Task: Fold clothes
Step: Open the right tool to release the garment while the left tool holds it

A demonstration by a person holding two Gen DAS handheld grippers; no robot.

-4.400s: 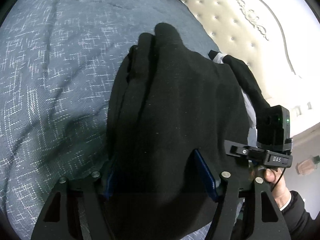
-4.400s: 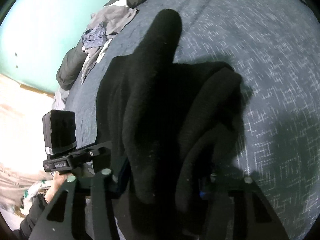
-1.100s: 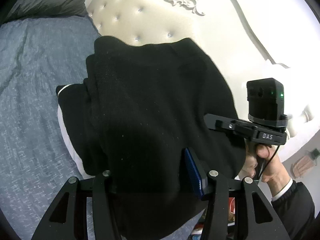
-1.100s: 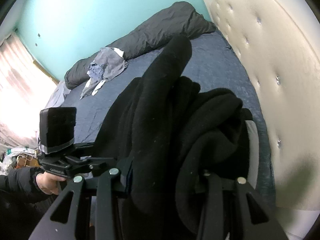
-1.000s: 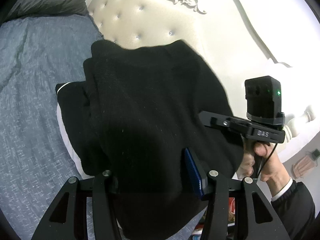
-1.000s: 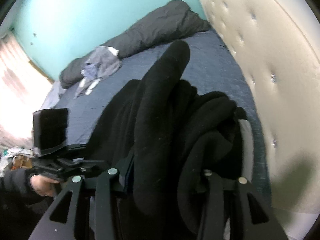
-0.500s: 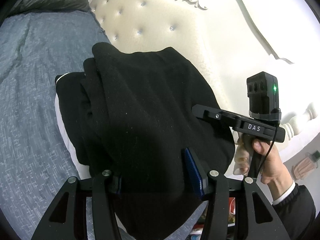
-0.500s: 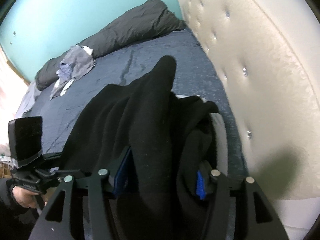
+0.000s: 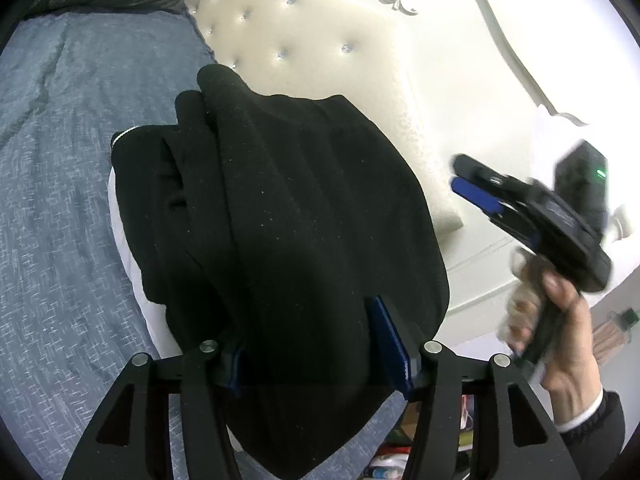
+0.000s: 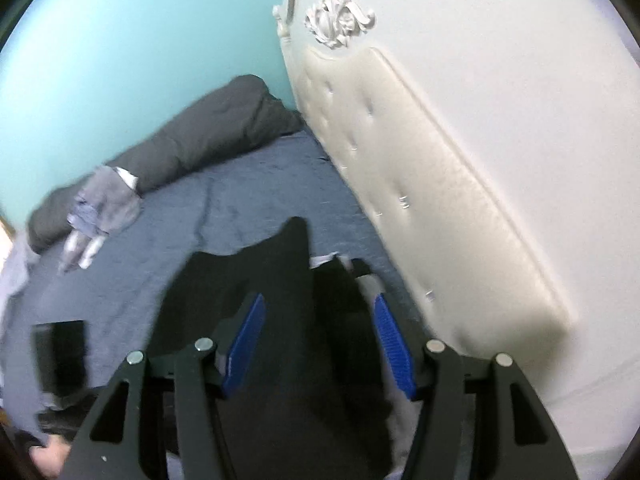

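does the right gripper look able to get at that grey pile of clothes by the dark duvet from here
Probably not directly. The right gripper hangs open over the folded black garment near the headboard, while the grey clothes pile lies well across the blue bedspread; nothing blocks the way, but it looks far.

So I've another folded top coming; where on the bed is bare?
The blue bedspread is bare between the black garment and the grey bolster. Crowded: the headboard strip beside the garment, and the crumpled grey clothes against the bolster.
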